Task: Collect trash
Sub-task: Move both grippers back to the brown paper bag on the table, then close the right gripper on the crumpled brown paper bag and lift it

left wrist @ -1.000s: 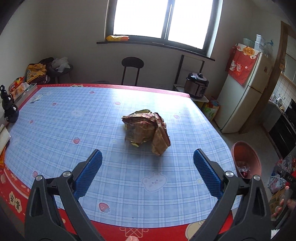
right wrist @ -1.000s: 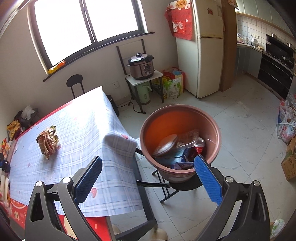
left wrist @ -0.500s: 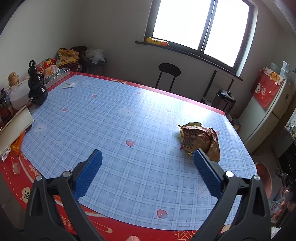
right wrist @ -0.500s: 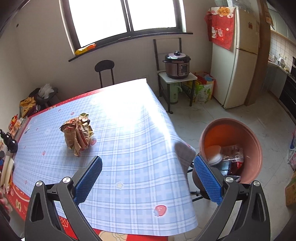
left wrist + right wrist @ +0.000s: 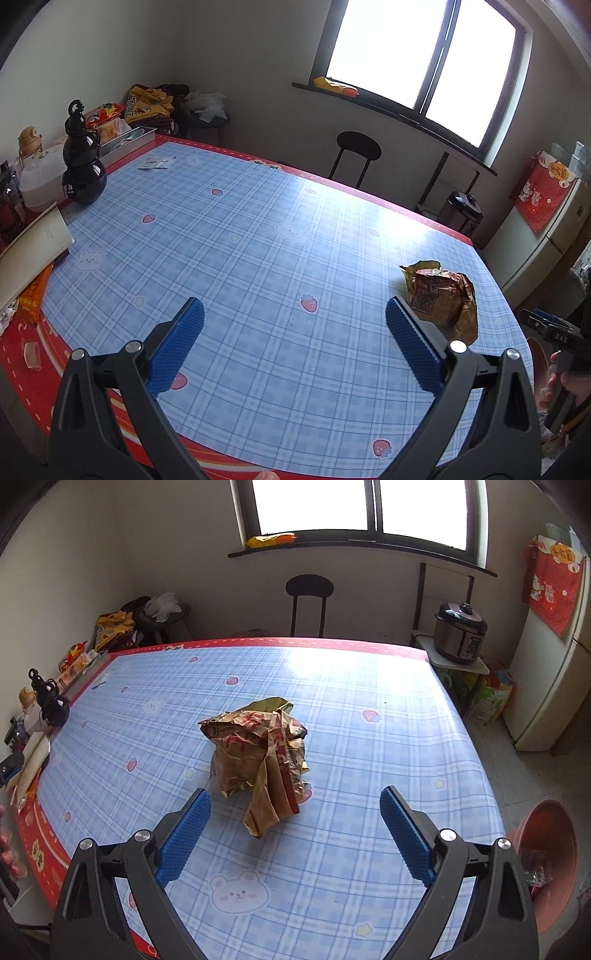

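A crumpled brown paper bag (image 5: 260,762) lies on the blue checked tablecloth (image 5: 369,746), just ahead of my right gripper (image 5: 295,827), which is open and empty and faces the bag. The bag also shows in the left wrist view (image 5: 441,299), beside the right finger of my left gripper (image 5: 293,341). The left gripper is open and empty above the tablecloth (image 5: 240,258). A terracotta-coloured bin (image 5: 546,864) with trash in it stands on the floor off the table's right edge.
At the table's left edge stand a black gourd-shaped bottle (image 5: 83,162), a white pot (image 5: 40,181), a metal tray (image 5: 127,138) and a book (image 5: 29,251). A black stool (image 5: 309,602), a rice cooker (image 5: 460,633) and a fridge (image 5: 554,653) stand beyond the table.
My right gripper has swung left from the bin to face the paper bag. My left gripper has turned left, so the bag now lies at its right side.
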